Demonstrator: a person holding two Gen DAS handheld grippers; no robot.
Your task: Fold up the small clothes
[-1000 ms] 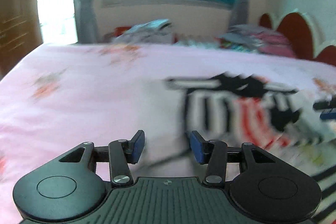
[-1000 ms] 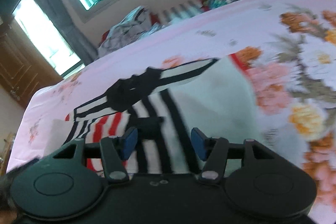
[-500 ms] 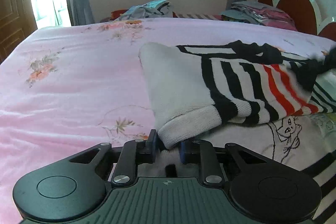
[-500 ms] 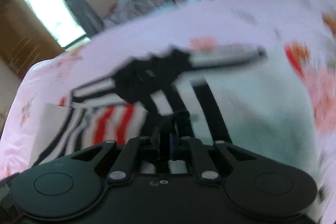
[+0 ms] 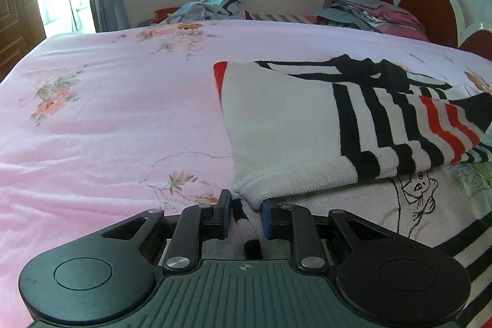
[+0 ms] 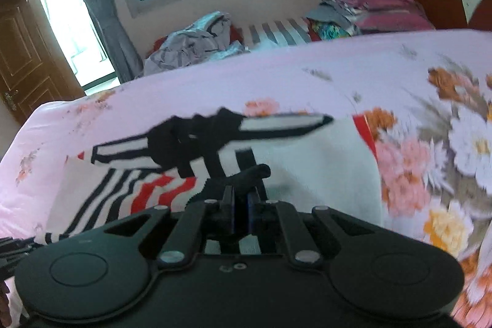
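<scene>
Your left claw (image 5: 245, 212) sits at the bottom centre of the left wrist view, clenched on the near hem of the striped sweater (image 5: 307, 125), where the white cuff of the folded sleeve hangs over knit fabric pinched between the blue pads. The sweater lies on the pink floral bed (image 5: 107, 112), filling the centre and right of that frame, one sleeve already laid across the body. Holding it at that corner makes sense: it gives you an edge to carry over for the next fold.

Your right claw (image 6: 240, 212) is at the bottom centre of the right wrist view, jaws drawn almost together on a dark band of the same sweater, which bunches up just above the pads. I judge this is the matching grip on the other side, so both corners can lift evenly.

A second earlier both claws stood wide with nothing between them, hovering short of the garment. Both have just been closing, and cloth now sits between each pair of pads. The left claw has also dropped closer to the fabric, so the sweater looks larger and sharper than before. The pile of clothes (image 6: 190, 48) at the upper middle of the right wrist view lies where it did.
</scene>
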